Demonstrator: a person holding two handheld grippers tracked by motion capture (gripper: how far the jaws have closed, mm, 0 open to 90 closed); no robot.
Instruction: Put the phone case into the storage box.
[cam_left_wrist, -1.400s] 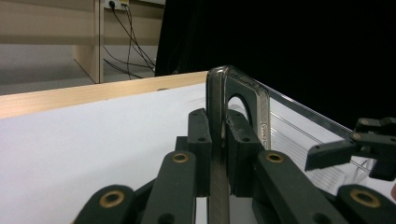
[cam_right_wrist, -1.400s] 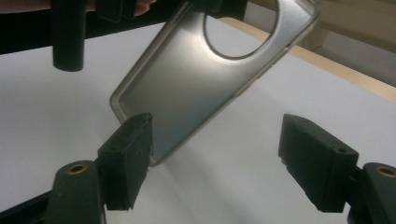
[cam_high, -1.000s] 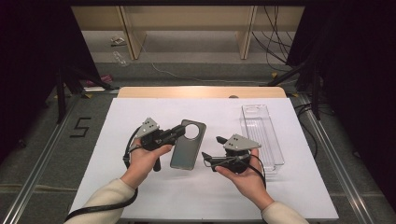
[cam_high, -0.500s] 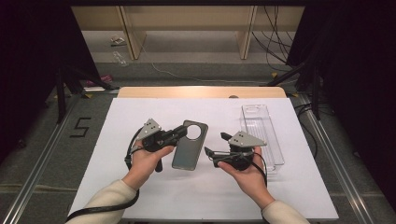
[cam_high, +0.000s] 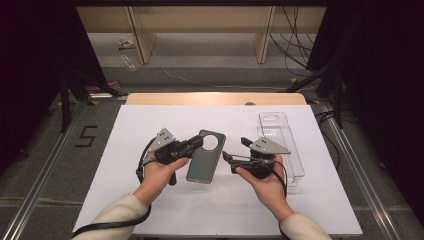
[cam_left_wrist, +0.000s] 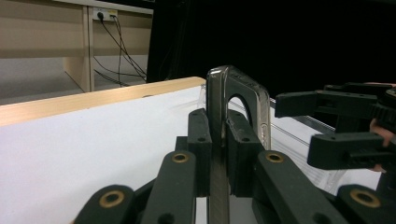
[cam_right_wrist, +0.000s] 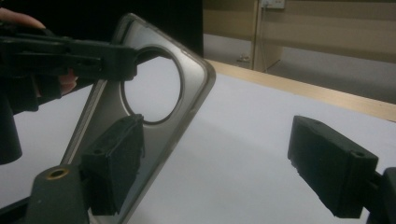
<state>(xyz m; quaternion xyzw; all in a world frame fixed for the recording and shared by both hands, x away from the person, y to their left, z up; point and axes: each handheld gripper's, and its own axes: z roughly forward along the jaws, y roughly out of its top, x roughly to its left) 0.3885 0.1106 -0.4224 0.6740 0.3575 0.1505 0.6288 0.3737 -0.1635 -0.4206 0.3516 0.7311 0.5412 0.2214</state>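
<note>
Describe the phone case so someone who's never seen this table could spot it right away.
On the white table, look to the middle, between the two hands. The phone case is the smoky grey slab with a big round hole, pinched by the left gripper, unlike the clear tray lying at right.

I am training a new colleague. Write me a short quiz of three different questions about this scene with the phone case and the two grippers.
1. True or false: the left gripper is shut on the phone case.
2. The right gripper has jaws that are: A open, B shut on the case.
3. Fill in: the clear plastic box lies on the person's ____ side of the table.

Key: 1 true; 2 A; 3 right.
</note>
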